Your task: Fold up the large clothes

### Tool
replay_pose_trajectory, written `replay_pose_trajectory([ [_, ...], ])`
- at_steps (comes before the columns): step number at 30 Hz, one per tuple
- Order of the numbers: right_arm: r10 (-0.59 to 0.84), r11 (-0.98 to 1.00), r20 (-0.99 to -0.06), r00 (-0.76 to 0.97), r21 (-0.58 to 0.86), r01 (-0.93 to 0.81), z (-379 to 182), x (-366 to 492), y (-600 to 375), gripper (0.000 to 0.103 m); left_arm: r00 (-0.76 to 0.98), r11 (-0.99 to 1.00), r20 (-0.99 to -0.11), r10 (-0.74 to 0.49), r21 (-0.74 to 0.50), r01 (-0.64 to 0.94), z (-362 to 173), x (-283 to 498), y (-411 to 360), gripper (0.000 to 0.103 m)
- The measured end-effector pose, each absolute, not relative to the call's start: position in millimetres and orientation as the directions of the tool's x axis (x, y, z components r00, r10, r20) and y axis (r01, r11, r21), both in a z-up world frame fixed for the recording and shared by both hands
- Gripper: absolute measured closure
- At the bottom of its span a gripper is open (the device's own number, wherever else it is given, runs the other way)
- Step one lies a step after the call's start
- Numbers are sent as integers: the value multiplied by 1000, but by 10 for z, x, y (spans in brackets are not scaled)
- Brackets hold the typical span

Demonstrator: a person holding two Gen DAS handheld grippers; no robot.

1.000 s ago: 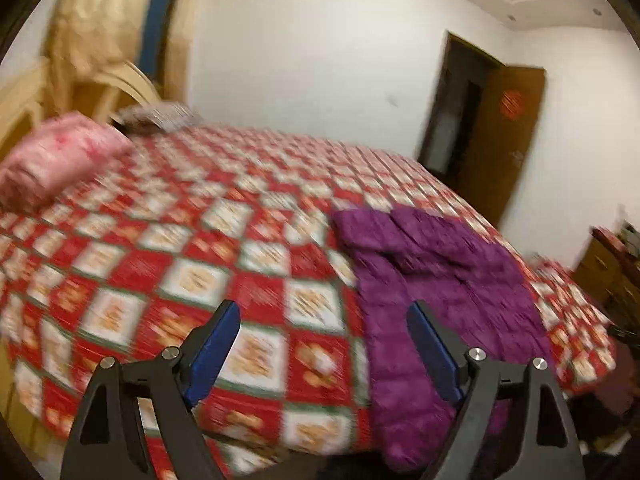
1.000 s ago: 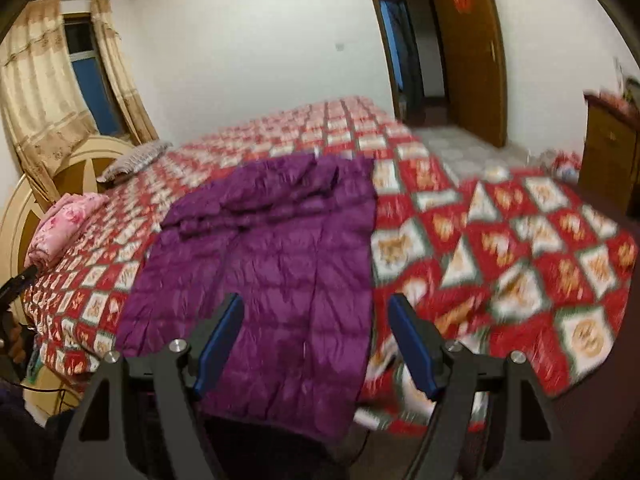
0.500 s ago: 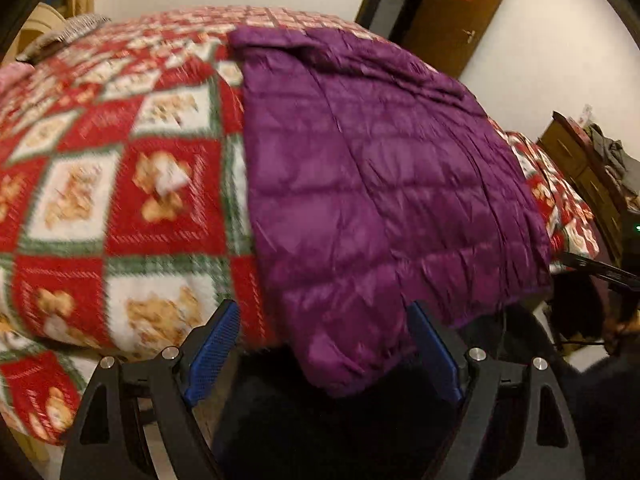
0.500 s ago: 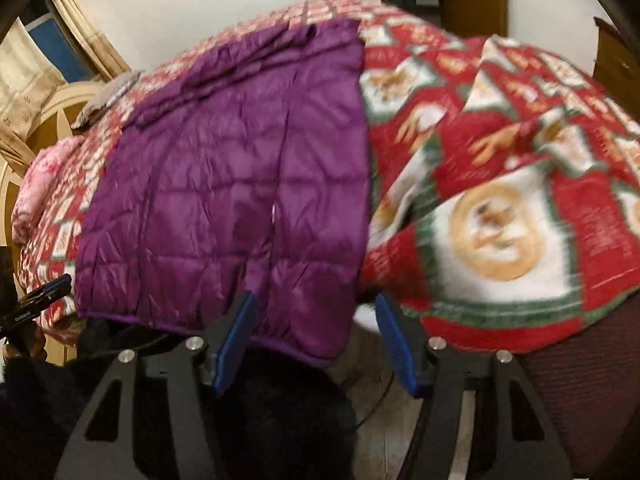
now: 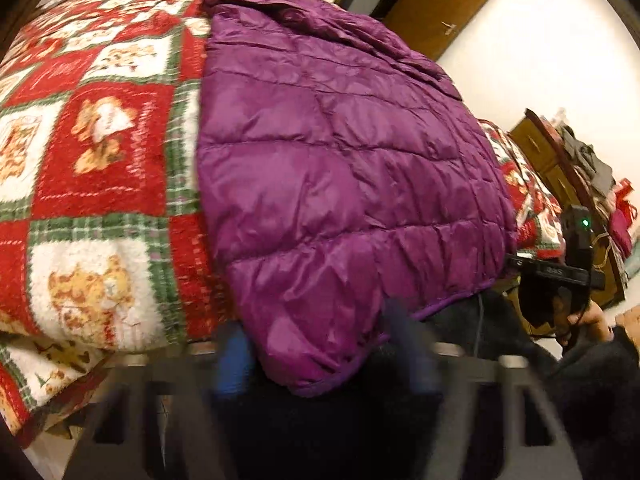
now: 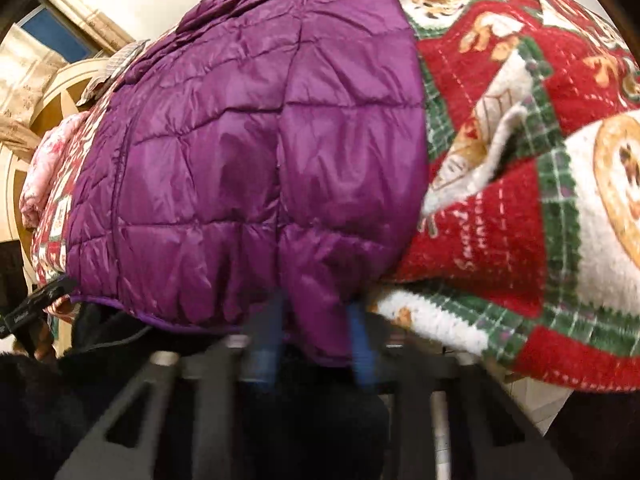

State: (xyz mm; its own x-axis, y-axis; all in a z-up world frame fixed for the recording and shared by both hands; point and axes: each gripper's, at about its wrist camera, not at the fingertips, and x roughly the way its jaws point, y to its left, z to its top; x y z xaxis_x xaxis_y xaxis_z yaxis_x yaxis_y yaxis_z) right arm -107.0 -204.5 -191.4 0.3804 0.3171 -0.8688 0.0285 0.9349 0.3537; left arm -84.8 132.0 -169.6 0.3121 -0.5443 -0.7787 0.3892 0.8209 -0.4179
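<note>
A purple quilted down jacket (image 5: 340,152) lies flat on the bed, its hem hanging over the near edge; it also shows in the right wrist view (image 6: 256,152). My left gripper (image 5: 320,360) straddles the hem's left corner, its blurred blue fingers (image 5: 234,364) partly closed around the fabric. My right gripper (image 6: 316,344) straddles the hem's right corner, its blurred blue fingers (image 6: 362,352) close together around the fabric. The right gripper also shows in the left wrist view (image 5: 560,272).
The bed carries a red, white and green patterned blanket (image 5: 88,160), also in the right wrist view (image 6: 540,200). A wooden door (image 5: 440,4) and a dresser (image 5: 568,168) stand at the right. A pink pillow (image 6: 44,176) and headboard (image 6: 52,100) lie at the left.
Both grippers have moved down and in to the jacket's hem corners. Their fingers have been narrowing around the fabric, the right more than the left.
</note>
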Motion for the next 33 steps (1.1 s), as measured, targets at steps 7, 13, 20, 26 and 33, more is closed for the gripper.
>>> replay_pose_trajectory([
  [7, 438, 874, -768, 468, 485, -23, -1659, -1239, -2232, 95, 380, 814, -738, -558, -398, 423, -1509, -841, 1310, 94],
  [13, 540, 800, -619, 570, 589, -117, -1221, -1322, -2314, 96, 466, 780, -631, -621, -437, 447, -1082, -830, 1442, 97],
  [20, 610, 728, -464, 642, 648, -222, -733, -1356, -2196, 96, 569, 761, -507, -648, -420, 494, -554, -877, 1545, 97],
  [26, 627, 704, -389, 675, 654, -277, -432, -1442, -2124, 96, 612, 736, -412, -675, -428, 524, -220, -952, 1698, 97],
  [33, 633, 689, -310, 709, 643, -335, -48, -1487, -2186, 96, 640, 716, -331, -693, -414, 562, 124, -1079, 1829, 97],
])
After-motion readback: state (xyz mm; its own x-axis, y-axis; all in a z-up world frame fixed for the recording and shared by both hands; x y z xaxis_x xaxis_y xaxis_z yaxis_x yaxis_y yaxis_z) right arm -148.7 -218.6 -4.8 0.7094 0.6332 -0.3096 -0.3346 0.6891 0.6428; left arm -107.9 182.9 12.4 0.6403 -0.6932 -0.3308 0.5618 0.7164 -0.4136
